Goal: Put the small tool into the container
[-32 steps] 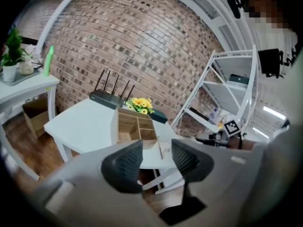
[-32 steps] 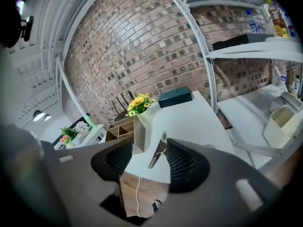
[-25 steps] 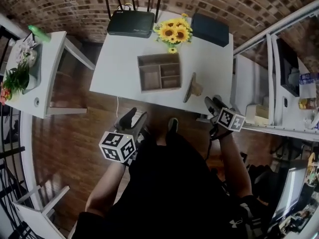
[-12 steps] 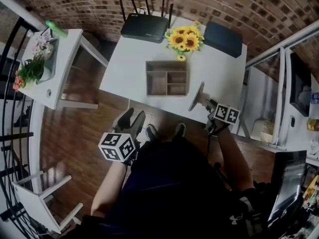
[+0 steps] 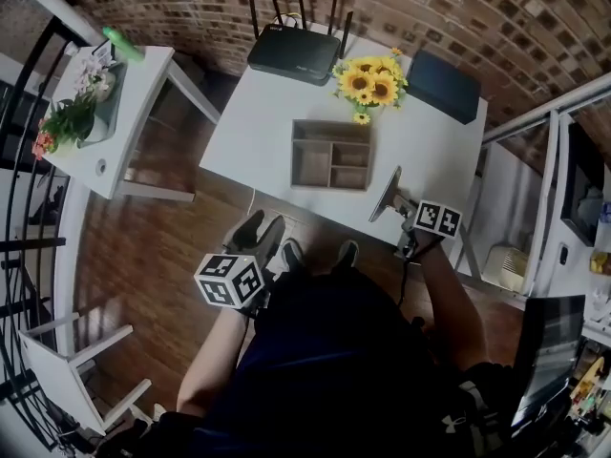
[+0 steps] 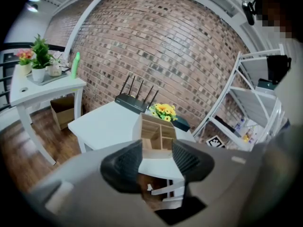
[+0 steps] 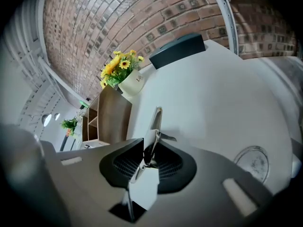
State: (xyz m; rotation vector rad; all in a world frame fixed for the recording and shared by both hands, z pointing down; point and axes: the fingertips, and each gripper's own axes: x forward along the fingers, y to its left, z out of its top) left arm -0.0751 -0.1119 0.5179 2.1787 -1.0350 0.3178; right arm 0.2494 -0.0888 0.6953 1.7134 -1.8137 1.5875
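The small tool (image 5: 385, 196), a slim metal blade with a handle, lies near the front right edge of the white table (image 5: 258, 132). My right gripper (image 5: 406, 210) is at the tool's near end. In the right gripper view its jaws are closing on the tool (image 7: 155, 122), which stands between the pads and points away from the gripper (image 7: 147, 157). The wooden container (image 5: 330, 155), divided into compartments, sits mid-table, left of the tool. My left gripper (image 5: 258, 227) hangs open and empty over the floor in front of the table, facing the container (image 6: 155, 132).
A black router (image 5: 293, 53), a pot of sunflowers (image 5: 370, 84) and a dark box (image 5: 443, 86) line the table's far edge. A side table with plants (image 5: 124, 103) stands left, a metal shelf (image 5: 563, 189) right, and a white chair (image 5: 67, 370) at the lower left.
My right gripper has moved forward onto the tool's near end and its jaws have drawn together around it. The head view has shifted closer to the table; the left gripper has stayed in place.
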